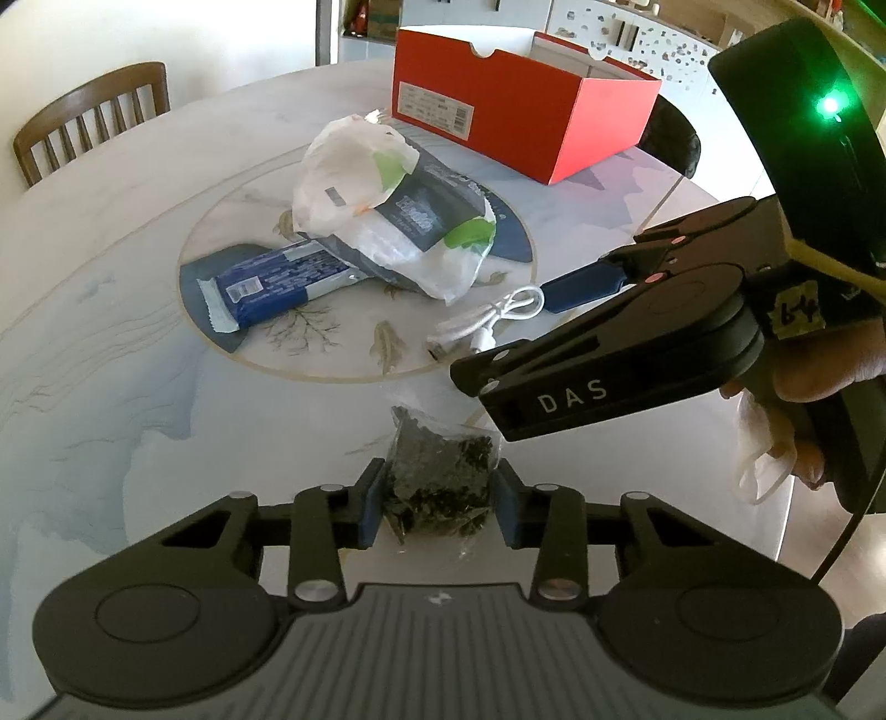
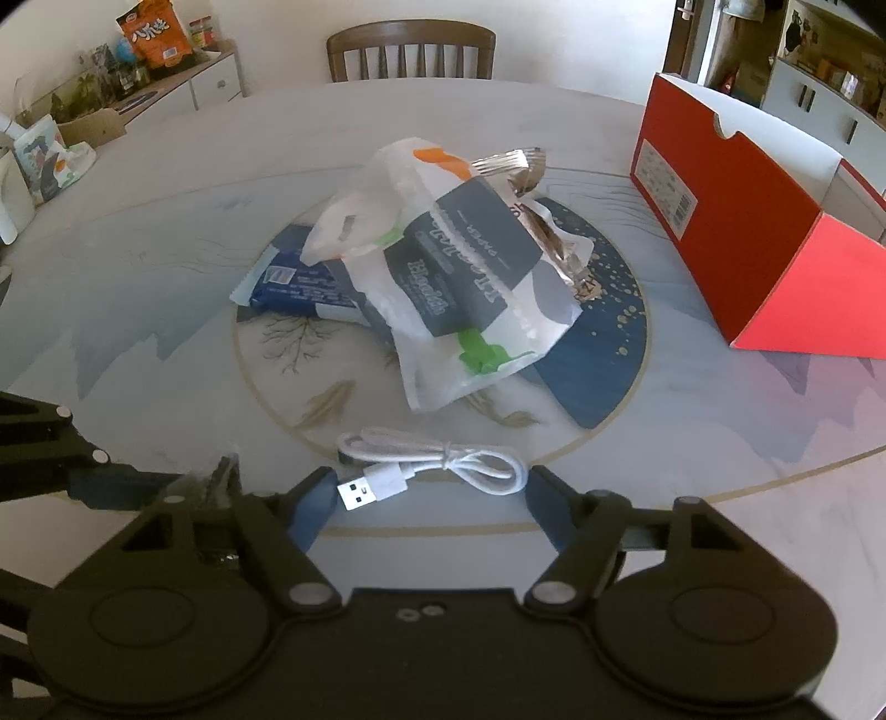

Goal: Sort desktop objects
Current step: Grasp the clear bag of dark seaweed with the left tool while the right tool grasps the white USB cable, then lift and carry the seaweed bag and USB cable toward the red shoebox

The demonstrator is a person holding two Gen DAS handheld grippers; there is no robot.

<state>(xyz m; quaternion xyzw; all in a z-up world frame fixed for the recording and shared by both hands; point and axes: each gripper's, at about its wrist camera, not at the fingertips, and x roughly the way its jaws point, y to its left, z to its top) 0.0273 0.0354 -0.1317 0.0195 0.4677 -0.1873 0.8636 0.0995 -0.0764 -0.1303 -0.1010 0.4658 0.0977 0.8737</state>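
My left gripper [image 1: 437,498] is shut on a small clear bag of dark dried leaves [image 1: 440,476], held over the table near its front. My right gripper [image 2: 429,498] is open, its fingers either side of a coiled white USB cable [image 2: 426,465] on the table; the cable also shows in the left wrist view [image 1: 493,321]. The right gripper shows from the side in the left wrist view [image 1: 554,315]. A white tissue pack [image 2: 443,277] lies over a blue snack bar [image 2: 299,282] on the table's centre disc. An open red shoebox [image 2: 736,221] stands at the right.
A wooden chair [image 2: 410,50] stands at the far side of the round patterned table [image 2: 138,277]. A sideboard with snack bags [image 2: 155,39] is at the back left. A foil wrapper [image 2: 515,163] lies behind the tissue pack.
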